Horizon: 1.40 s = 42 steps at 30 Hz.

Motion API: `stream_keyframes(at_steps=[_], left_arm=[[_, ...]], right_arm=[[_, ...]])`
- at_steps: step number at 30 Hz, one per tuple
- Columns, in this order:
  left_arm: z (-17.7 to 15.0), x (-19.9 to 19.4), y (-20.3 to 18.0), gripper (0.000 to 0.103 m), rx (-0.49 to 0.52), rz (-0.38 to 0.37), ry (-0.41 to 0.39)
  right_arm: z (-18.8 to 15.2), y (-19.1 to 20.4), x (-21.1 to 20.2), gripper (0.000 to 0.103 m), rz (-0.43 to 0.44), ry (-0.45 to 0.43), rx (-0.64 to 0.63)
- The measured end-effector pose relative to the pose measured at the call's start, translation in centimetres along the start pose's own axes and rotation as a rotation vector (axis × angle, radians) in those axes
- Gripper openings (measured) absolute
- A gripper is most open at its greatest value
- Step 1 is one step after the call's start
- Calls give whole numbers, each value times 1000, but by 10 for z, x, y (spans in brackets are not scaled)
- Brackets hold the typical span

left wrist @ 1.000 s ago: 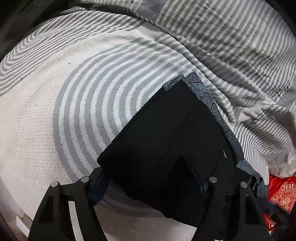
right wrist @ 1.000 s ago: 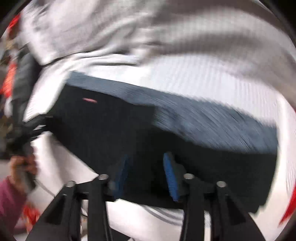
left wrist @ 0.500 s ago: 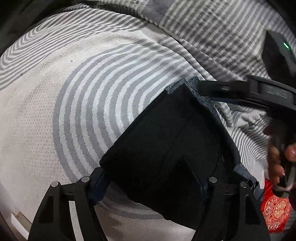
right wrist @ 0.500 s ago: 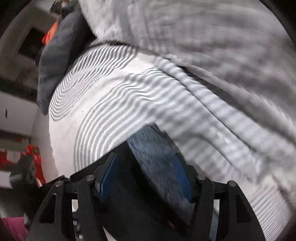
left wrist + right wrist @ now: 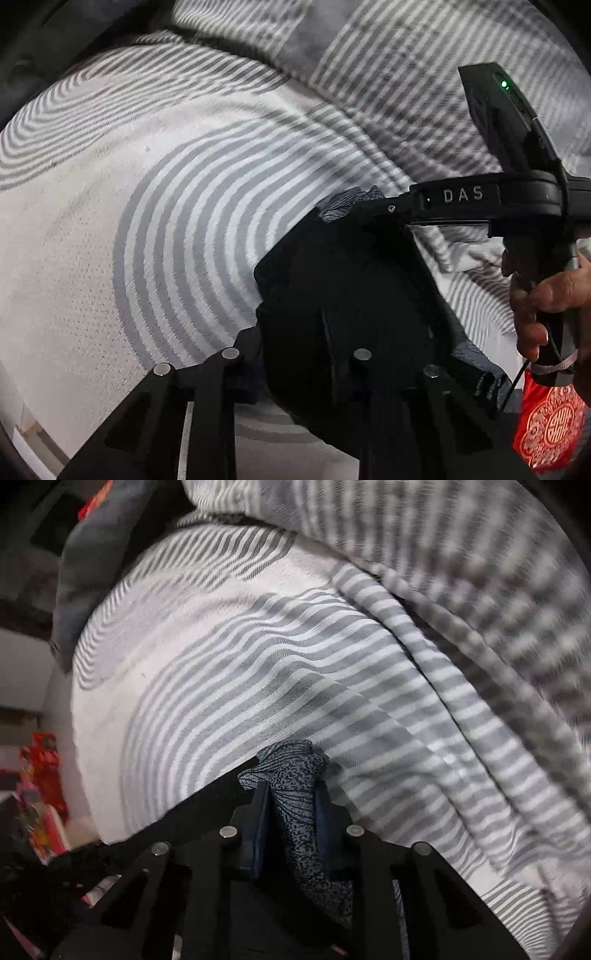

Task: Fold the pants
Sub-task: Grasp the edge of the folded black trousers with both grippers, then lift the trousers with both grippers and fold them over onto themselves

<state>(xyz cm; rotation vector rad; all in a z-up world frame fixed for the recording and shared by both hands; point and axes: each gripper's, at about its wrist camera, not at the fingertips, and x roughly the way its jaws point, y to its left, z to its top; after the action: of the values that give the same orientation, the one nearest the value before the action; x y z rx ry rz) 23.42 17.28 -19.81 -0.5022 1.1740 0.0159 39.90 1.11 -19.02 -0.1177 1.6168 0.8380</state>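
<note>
The folded black pants (image 5: 351, 295) lie on the striped mattress (image 5: 129, 221); my right gripper (image 5: 291, 812) is clenched on their speckled blue-grey corner, farthest from my left gripper (image 5: 295, 354), whose jaws gape around the near edge, pants between them.

I see the right gripper (image 5: 290, 805) clamped on the far corner of the pants (image 5: 351, 295); the left gripper (image 5: 295, 365) straddles their near edge, jaws apart.
</note>
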Motion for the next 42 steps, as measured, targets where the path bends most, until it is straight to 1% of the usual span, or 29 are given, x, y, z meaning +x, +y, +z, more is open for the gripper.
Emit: stream_keyframes(at_steps=[2, 3, 5, 7, 9, 14, 16, 19, 20, 21, 24, 25, 28, 30, 31, 32, 35, 38, 40, 42], left_arm=[[0, -6, -3, 24, -4, -15, -11], [0, -10, -5, 21, -7, -23, -17], [-2, -20, -12, 21, 10, -29, -35], [-2, -29, -21, 19, 32, -30, -47], [-1, -35, -28, 19, 47, -35, -52], [-10, -64, -63, 19, 145, -43, -86], [-13, -71, -73, 19, 162, -50, -89], [-18, -86, -98, 18, 215, -57, -101], [-22, -93, -113, 19, 252, -64, -107], [-24, -97, -119, 19, 270, -70, -108], [-40, -115, -157, 19, 348, -103, -109], [-49, -123, -176, 19, 390, -116, -108], [-72, -137, -219, 19, 481, -152, -98], [-88, -141, -244, 19, 530, -172, -83], [-102, -142, -263, 19, 571, -182, -73], [-110, -141, -278, 19, 597, -190, -61], [-141, -134, -316, 19, 667, -204, -24], [-171, -121, -353, 19, 718, -219, 20], [-191, -111, -373, 19, 758, -222, 40], [-212, -97, -393, 19, 799, -204, 52]], right_arm=[[-5, -4, -12, 23, 46, -25, 31], [-8, -6, -18, 23, 59, -36, 41], [-14, -12, -33, 22, 97, -62, 67], [-19, -14, -46, 21, 117, -88, 75], [-27, -18, -59, 21, 124, -113, 76], [-59, -26, -100, 21, 166, -193, 114], [-69, -35, -114, 21, 188, -213, 149], [-93, -47, -139, 21, 201, -264, 198], [-104, -52, -148, 21, 208, -282, 215], [-113, -57, -156, 21, 214, -299, 230], [-150, -76, -183, 21, 236, -350, 285], [-163, -83, -192, 21, 246, -368, 304], [-214, -110, -221, 21, 280, -437, 375], [-247, -127, -234, 21, 299, -474, 428], [-264, -136, -238, 21, 306, -490, 454], [-287, -148, -242, 21, 314, -509, 488], [-341, -178, -247, 21, 324, -544, 577], [-389, -208, -248, 21, 340, -580, 657], [-414, -226, -246, 21, 337, -588, 685], [-432, -243, -236, 21, 331, -576, 703]])
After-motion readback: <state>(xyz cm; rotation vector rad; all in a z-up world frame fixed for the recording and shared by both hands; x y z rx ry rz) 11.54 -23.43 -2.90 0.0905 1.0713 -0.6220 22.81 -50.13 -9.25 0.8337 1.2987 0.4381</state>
